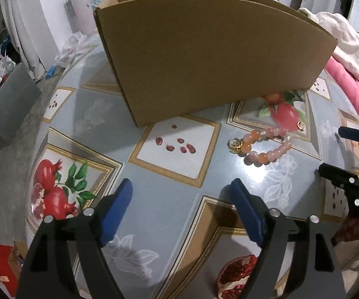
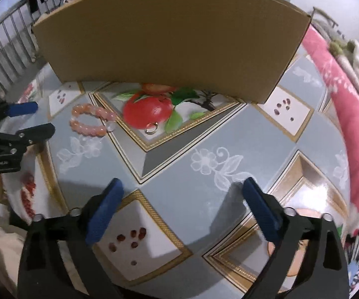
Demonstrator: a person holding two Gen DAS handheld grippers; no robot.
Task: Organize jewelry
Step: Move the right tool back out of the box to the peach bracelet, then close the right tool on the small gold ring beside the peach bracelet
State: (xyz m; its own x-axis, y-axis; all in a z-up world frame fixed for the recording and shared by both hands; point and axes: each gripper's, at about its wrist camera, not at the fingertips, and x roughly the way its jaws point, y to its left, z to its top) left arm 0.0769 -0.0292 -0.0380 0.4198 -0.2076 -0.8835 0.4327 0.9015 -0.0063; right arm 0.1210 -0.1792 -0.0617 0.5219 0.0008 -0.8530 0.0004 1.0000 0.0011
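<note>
Both grippers are held spread wide above the tabletop (image 2: 204, 134), with nothing between the blue pads of either one. The left gripper (image 1: 180, 208) and the right gripper (image 2: 181, 206) are tilted steeply down toward the patterned surface.

The step in hand is judged to be the first pick-up. The bead bracelet (image 1: 266, 147) lies just in front of the cardboard box (image 1: 204, 57), to the right of the left gripper's line. A small gold ring (image 2: 151, 127) lies apart from it on the printed red fruit. A gold charm ring (image 1: 235, 145) rests at the bracelet's left end.

The bracelet is best taken across one strand of its loop, the pads being lowered to either side of the beads. The beads are round, smooth and glossy, so slipping is likely. The ring is thin and flat-lying; its rim should be pinched carefully. The tabletop covering looks slick and shiny. The box is of plain matte corrugated board with an open top.
</note>
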